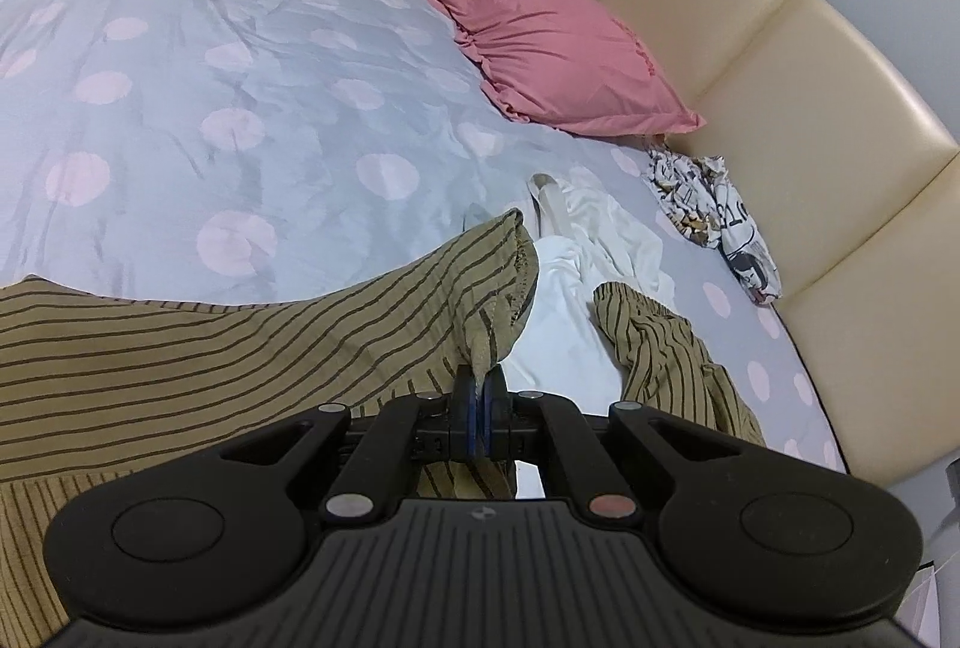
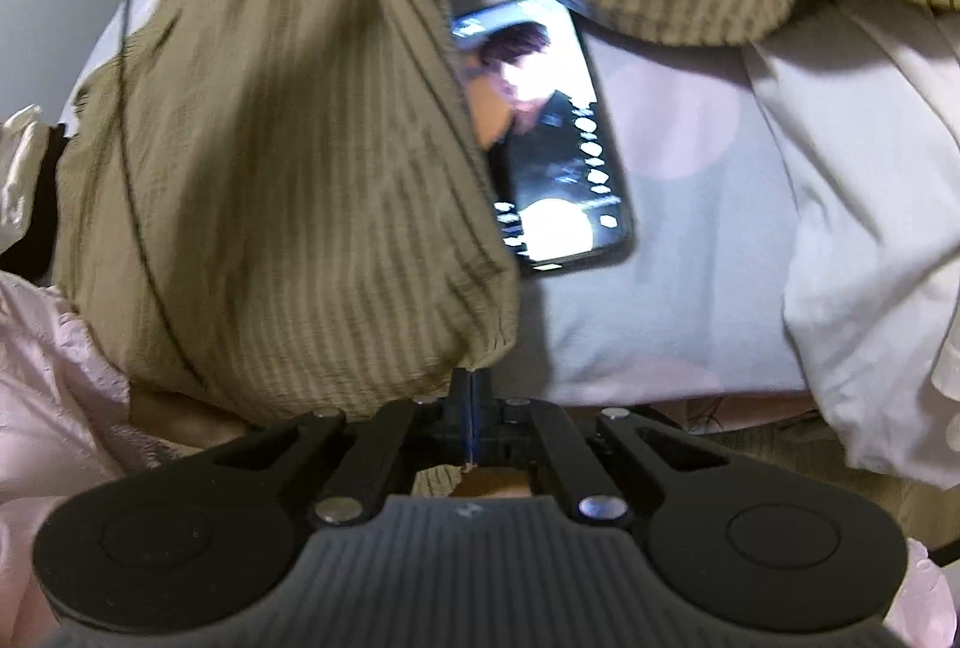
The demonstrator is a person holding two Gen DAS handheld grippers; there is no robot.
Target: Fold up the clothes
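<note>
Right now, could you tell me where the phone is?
In the right wrist view, the phone lies screen-up on the bedspread, between the striped garment and white cloth.

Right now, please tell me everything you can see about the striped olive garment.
The striped olive garment looks like thin, crinkled woven cloth, olive-tan with narrow dark stripes. It lies partly spread on the dotted bedsheet, and one part overlaps a white garment. The left claw and the right claw each pinch an edge.

Olive shirt (image 1: 180, 348) with dark stripes; pale blue sheet (image 1: 240, 48) with pink dots; pink pillow (image 1: 552, 48); white garment (image 1: 576, 288); cream headboard (image 1: 810, 78).
</note>
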